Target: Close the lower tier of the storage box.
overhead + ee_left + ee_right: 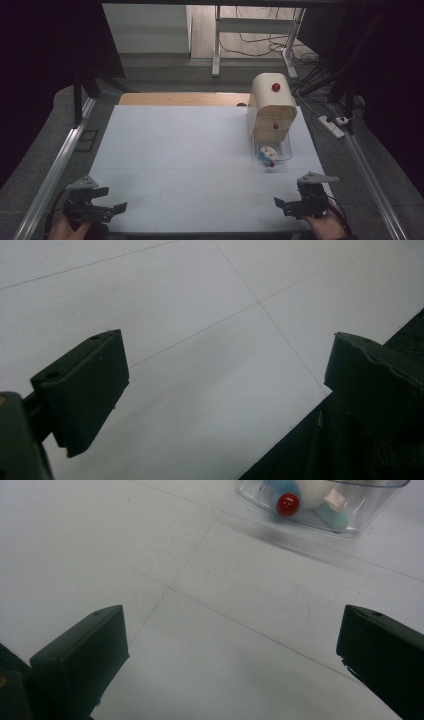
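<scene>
High view: clear drawer [272, 154] pulled out below wooden cabinet [270, 107], toy inside; both hand-held grippers at worktop [190, 150] near edge. Left gripper view: left hand-held gripper [225, 390] gaping, empty. Right gripper view: right hand-held gripper [232, 660] wide apart, facing drawer; seemingly untouched yet.

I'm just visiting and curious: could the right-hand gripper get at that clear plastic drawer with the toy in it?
Probably yes. The right gripper is open, and bare white table lies between it and the clear plastic drawer, pulled out of the rounded wooden cabinet.
</scene>
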`<action>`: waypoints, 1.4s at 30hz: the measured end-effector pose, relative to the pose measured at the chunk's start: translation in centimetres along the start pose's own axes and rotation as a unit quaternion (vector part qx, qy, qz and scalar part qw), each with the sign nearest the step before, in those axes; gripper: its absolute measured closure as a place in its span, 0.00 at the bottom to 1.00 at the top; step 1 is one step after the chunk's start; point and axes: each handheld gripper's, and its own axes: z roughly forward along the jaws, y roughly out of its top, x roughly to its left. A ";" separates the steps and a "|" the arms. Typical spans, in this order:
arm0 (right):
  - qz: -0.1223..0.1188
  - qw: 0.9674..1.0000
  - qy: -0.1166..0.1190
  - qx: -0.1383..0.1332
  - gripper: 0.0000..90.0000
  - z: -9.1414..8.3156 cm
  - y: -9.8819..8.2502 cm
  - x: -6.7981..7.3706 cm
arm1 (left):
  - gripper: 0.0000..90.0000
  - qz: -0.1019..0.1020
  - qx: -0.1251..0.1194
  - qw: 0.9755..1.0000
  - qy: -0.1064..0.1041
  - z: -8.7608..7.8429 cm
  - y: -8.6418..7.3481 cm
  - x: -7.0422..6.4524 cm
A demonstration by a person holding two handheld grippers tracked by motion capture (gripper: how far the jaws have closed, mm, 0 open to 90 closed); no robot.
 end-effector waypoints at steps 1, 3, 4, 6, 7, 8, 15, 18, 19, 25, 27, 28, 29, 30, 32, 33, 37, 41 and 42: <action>0.000 1.000 0.001 0.000 0.00 0.1 0.1 0.0 | 0.04 0.000 0.000 1.000 0.000 0.0 0.0 0.0; -0.001 1.000 0.004 0.001 0.00 0.2 0.2 0.0 | 0.04 0.000 0.000 1.000 0.000 0.0 0.0 0.0; -0.003 1.000 0.004 0.000 0.00 0.3 0.2 -0.1 | 0.04 0.000 0.000 1.000 0.000 0.0 0.0 0.0; -0.003 1.000 0.004 0.002 0.00 0.5 0.3 0.0 | 0.05 0.000 0.000 1.000 0.000 0.0 0.0 0.0; -0.005 1.000 0.005 0.003 0.00 0.6 0.3 0.0 | 0.05 0.000 0.000 1.000 0.000 0.0 0.0 0.0; -0.007 1.000 0.007 0.002 0.00 0.7 0.4 0.0 | 0.05 0.000 0.000 1.000 0.000 0.0 0.0 0.0; -0.013 1.000 0.007 -0.002 0.00 1.3 0.8 0.1 | 0.05 0.000 0.000 1.000 0.000 0.0 0.0 0.0; -0.018 1.000 0.005 -0.005 0.00 1.6 0.9 0.0 | 0.05 0.000 0.000 1.000 0.000 0.0 0.0 0.0; -0.018 1.000 0.005 -0.005 0.00 1.6 1.0 0.1 | 0.05 0.000 0.001 1.000 0.000 0.0 0.0 0.0; -0.023 1.000 0.001 -0.010 0.00 2.0 1.1 -0.1 | 0.05 0.000 0.001 1.000 -0.001 0.0 0.0 0.0; -0.022 1.000 0.003 -0.009 0.00 2.2 1.2 -0.1 | 0.05 0.000 0.001 1.000 -0.001 0.0 0.0 0.0; -0.022 1.000 0.005 -0.010 0.00 2.2 1.2 -0.2 | 0.05 0.000 0.001 1.000 -0.001 0.0 0.0 0.0; -0.022 1.000 0.006 -0.011 0.00 2.3 1.2 -0.2 | 0.05 0.000 0.001 1.000 -0.001 0.0 0.0 0.0; -0.022 1.000 0.007 -0.012 0.00 2.4 1.3 -0.2 | 0.05 0.000 0.001 1.000 -0.001 0.0 0.0 0.0; -0.024 1.000 0.007 -0.014 0.00 2.5 1.3 -0.2 | 0.05 0.000 0.001 1.000 -0.002 0.0 0.0 0.0; -0.023 1.000 0.008 -0.015 0.00 2.6 1.3 -0.3 | 0.05 0.000 0.001 1.000 -0.002 0.0 0.0 0.0; -0.022 1.000 0.009 -0.019 0.00 2.8 1.5 -0.4 | 0.05 0.000 0.001 1.000 -0.003 0.0 0.0 0.0; -0.014 1.000 0.016 -0.022 0.00 3.1 1.7 -0.6 | 0.05 0.000 0.002 1.000 -0.003 0.0 0.0 0.0; -0.012 1.000 0.017 -0.022 0.00 3.2 1.7 -0.7 | 0.05 0.000 0.002 1.000 -0.003 0.0 0.0 0.0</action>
